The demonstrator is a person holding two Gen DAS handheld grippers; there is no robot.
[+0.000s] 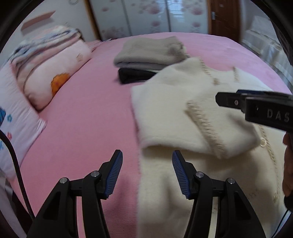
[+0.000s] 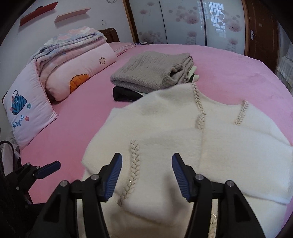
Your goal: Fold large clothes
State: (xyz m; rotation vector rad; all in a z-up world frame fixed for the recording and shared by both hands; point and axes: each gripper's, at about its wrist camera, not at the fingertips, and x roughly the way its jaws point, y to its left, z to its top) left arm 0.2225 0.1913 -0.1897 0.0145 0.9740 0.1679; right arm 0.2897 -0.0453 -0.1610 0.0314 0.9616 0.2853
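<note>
Both grippers' fingers [image 2: 113, 175] hang parted, empty, above the cream sweater [image 2: 164, 131].

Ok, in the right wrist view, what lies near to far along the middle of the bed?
Fluffy cream sweater with braided trim → black folded garment → grey knitted folded sweater → bare pink bedsheet.

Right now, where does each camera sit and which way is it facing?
Left wrist: on the left claw, angled down over the pink bed at the white sweater's left edge; own open fingers, the right claw and a hand show.
Right wrist: on the right claw, angled down over the sweater; own open fingers and the left claw at lower left show.
Shared: sweater, grey folded stack, pillows, wardrobe doors.
</note>
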